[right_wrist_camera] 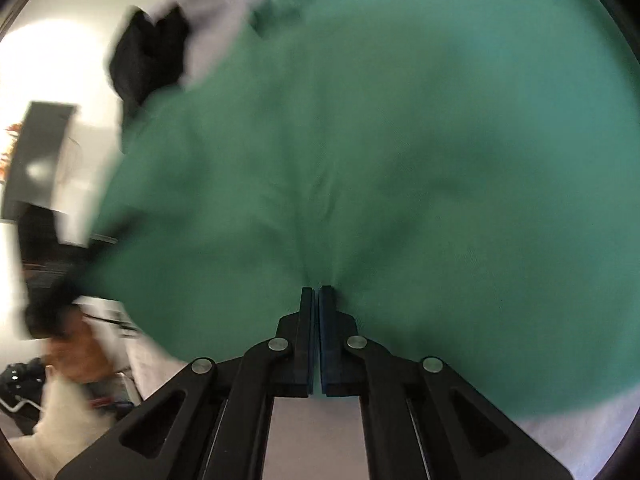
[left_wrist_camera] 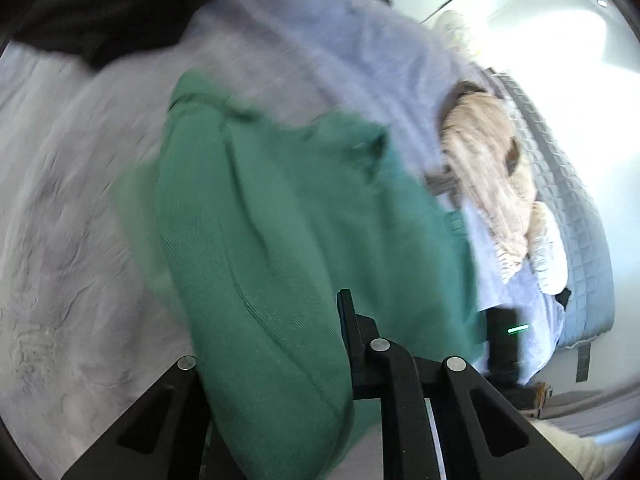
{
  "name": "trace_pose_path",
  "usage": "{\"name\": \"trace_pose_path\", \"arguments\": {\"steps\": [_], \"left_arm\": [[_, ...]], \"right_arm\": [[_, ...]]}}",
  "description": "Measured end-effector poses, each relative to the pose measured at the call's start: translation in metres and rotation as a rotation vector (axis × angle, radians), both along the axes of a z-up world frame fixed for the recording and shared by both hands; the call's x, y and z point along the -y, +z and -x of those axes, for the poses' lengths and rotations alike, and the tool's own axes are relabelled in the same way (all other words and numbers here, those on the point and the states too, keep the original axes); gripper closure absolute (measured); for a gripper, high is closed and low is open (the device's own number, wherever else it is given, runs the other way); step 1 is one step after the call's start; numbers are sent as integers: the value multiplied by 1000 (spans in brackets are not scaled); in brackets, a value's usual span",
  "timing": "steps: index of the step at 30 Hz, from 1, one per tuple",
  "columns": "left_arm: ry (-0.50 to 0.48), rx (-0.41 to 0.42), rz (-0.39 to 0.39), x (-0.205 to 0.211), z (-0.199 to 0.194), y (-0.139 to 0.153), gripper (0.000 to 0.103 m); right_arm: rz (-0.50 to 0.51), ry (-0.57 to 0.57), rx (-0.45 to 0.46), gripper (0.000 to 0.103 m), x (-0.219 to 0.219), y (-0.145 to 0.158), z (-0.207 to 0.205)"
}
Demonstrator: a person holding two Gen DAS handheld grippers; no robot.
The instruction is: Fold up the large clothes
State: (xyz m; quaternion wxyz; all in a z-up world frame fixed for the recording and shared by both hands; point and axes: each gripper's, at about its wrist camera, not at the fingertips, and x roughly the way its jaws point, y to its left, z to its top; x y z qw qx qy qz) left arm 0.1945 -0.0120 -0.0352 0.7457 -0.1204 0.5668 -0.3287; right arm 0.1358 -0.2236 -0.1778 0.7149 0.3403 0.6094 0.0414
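On the bed, one green garment [left_wrist_camera: 280, 208], large, knit, lifted off a pale lavender sheet [left_wrist_camera: 72, 208] and hanging in thick folds; both views blurred.

Left tongs [left_wrist_camera: 316, 320]: black, two-fingered. Only the right finger [left_wrist_camera: 348, 320] shows; the other is hidden behind the green cloth. A heavy fold of the garment passes between the fingers and drapes toward the camera, so the jaws are closed on it, held slightly apart by the bunched cloth.

Right tongs [right_wrist_camera: 316, 292]: black, with dark blue pads [right_wrist_camera: 328, 344]. Jaws pressed almost together, a thin pinch of the green garment [right_wrist_camera: 380, 160] caught at the tips; creases fan out from that point. The cloth fills most of this view, spreading far and to the right.

Other items, left wrist view:
- black garment [left_wrist_camera: 112, 12], far left, lying on the sheet.
- cream knitted garment [left_wrist_camera: 488, 176], right, on the sheet, apart from the green one.
- grey quilted cover [left_wrist_camera: 576, 216], right edge of the bed, just beyond the cream item.
- white wall [left_wrist_camera: 560, 40], far right, brightly lit.

Other items, right wrist view:
- black garment [right_wrist_camera: 148, 52], far left, beside the green cloth's edge.
- dark flat panel [right_wrist_camera: 36, 152], left, against a white wall; what it is cannot be told.
- person [right_wrist_camera: 68, 348], near left, blurred.
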Motion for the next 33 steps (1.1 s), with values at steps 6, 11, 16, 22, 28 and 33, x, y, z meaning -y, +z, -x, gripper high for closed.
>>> {"name": "trace_pose_path", "arguments": {"steps": [6,11,16,22,28,33], "left_arm": [[-84,139,-45,79,12,56,86],[-267,277,-164,181,42,77,86],[-440,306,-265,278,77,50,86],[-485,300,-435,343,100,-16,78],[-511,320,-345,359,124,-15,21],[-597,318,-233,371,148,6,21]], "right_arm": [[-136,-38,27,101,15,-12,5],[-214,-83,109,100,55,9,31],[-201,-249,199,99,127,27,74],[-254,-423,161,97,188,-5,115],[-332,-465,176,97,196,-24,131],[-345,-468,176,97,223,-35,150]]}}
